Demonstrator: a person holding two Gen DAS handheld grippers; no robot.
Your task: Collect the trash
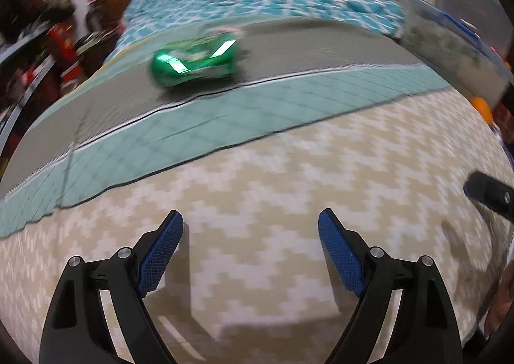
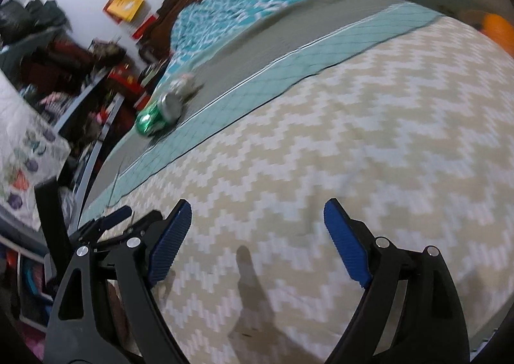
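One green can (image 1: 194, 63) lies on its side on the bed (image 1: 257, 171) near the far edge. Both the left hand-held gripper (image 1: 250, 248) and the right hand-held gripper (image 2: 257, 237) have jaws apart, holding nothing.

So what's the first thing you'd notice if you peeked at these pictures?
A shiny green can lying on its side on the grey stripe of the bed cover. Nearer the camera, two wide-open grippers, left and right, hover over the beige zigzag blanket, holding nothing.
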